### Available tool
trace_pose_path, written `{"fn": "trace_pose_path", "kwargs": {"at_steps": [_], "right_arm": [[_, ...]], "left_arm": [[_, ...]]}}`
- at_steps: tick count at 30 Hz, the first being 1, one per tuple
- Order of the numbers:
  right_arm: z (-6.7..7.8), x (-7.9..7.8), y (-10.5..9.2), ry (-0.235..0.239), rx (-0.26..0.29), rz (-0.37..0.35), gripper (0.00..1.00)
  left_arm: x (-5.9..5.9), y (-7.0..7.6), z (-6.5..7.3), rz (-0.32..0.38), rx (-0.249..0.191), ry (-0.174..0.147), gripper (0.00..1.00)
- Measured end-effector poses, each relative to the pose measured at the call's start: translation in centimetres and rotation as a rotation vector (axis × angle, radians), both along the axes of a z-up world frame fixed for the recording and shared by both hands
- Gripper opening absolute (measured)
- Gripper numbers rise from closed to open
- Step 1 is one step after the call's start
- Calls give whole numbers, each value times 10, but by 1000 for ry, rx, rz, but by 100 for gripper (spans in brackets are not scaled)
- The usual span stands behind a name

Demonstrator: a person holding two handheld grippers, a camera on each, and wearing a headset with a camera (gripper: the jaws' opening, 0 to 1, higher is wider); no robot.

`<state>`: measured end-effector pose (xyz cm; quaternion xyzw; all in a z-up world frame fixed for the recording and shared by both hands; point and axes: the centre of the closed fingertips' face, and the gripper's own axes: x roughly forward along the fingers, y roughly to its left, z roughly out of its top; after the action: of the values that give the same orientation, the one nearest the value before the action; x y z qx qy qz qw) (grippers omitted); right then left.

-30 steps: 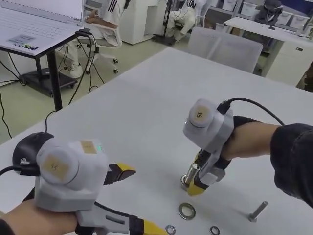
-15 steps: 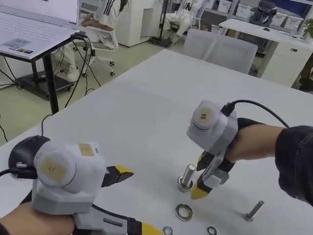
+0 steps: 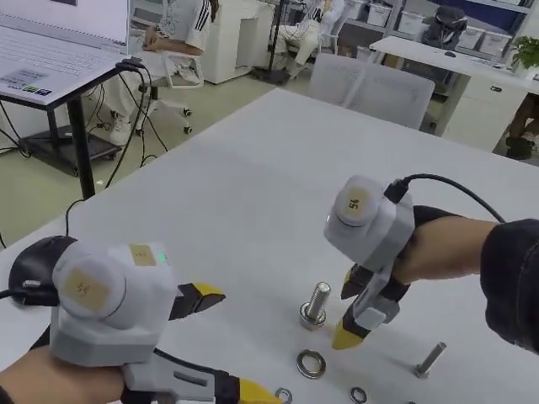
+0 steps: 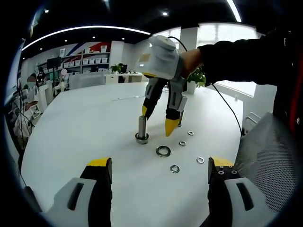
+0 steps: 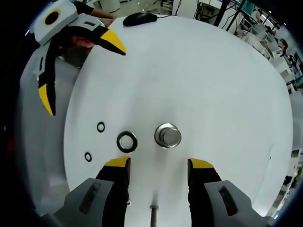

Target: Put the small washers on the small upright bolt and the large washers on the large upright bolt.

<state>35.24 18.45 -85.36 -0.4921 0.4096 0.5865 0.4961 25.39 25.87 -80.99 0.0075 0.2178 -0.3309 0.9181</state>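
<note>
The large bolt [image 3: 315, 305] [image 4: 142, 128] [image 5: 167, 135] stands upright on its head on the white table [image 3: 253, 185]. My right gripper [image 3: 347, 307] [image 5: 159, 163] hovers open just beside and above it, holding nothing. A large washer [image 3: 311, 364] [image 4: 163, 151] [image 5: 127, 141] lies flat near the bolt. Small washers [image 3: 359, 394] [image 4: 174, 168] [image 5: 101, 126] lie scattered around it. The small bolt [image 3: 429, 360] [image 5: 152, 215] lies on its side to the right. My left gripper [image 3: 229, 343] [image 4: 161, 163] is open and empty at the near left.
A black mouse [image 3: 34, 261] [image 5: 139, 19] rests at the table's left edge behind my left gripper. A grey chair [image 3: 370, 88] stands at the far end. A desk with a laptop [image 3: 50, 59] stands beyond the left edge.
My right gripper has drawn back from the large bolt, which it straddled before, and now sits to the bolt's right. The bolt stays upright. My left gripper has barely moved.
</note>
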Motion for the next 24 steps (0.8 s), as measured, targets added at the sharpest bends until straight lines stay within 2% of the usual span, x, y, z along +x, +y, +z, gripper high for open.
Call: {"fn": "trace_pose_path", "kwargs": {"at_steps": [17, 24], "right_arm": [[-3, -23, -8, 22, -3, -13, 48], [-8, -38, -4, 37, 4, -7, 48]], "left_arm": [[2, 0, 5, 0, -3, -16, 83], [0, 0, 6, 0, -4, -20, 83]]}}
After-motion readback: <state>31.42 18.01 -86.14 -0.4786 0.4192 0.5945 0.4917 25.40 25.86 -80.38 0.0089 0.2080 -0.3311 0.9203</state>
